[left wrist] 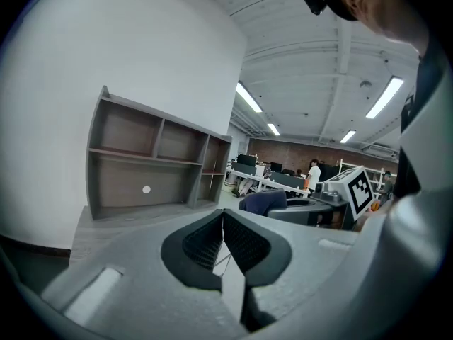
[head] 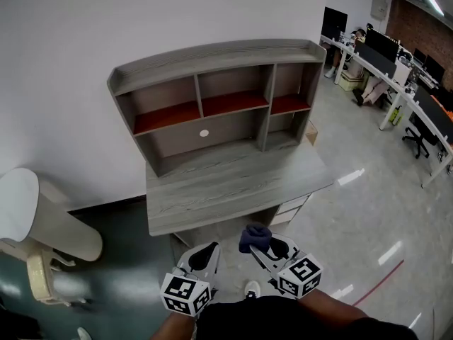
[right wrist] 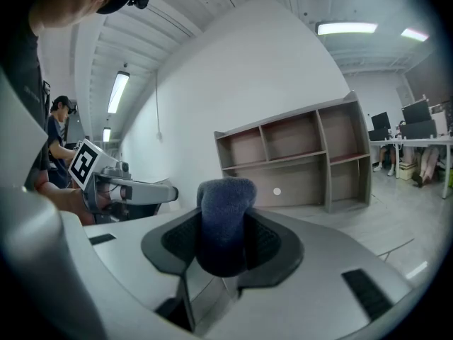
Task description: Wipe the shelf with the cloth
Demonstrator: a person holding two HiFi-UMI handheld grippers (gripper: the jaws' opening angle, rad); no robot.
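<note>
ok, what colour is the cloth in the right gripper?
The cloth is plain dark navy blue. It shows best in the right gripper view, pinched between the fingers.

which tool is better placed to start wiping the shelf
Right: the right tool is shut on the cloth, while the left tool is shut and empty. Both sit short of the shelf.

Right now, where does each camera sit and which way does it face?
Head view: on the person's head, steeply down at shelf and desk; left gripper, right gripper with cloth, forearms at bottom.
Left gripper view: on the left gripper, along its shut, empty jaws toward the shelf; right gripper at right.
Right gripper view: on the right gripper, along jaws shut on the cloth toward the shelf; left gripper at left.
Shared: all see the shelf; each gripper view sees the other gripper.
</note>
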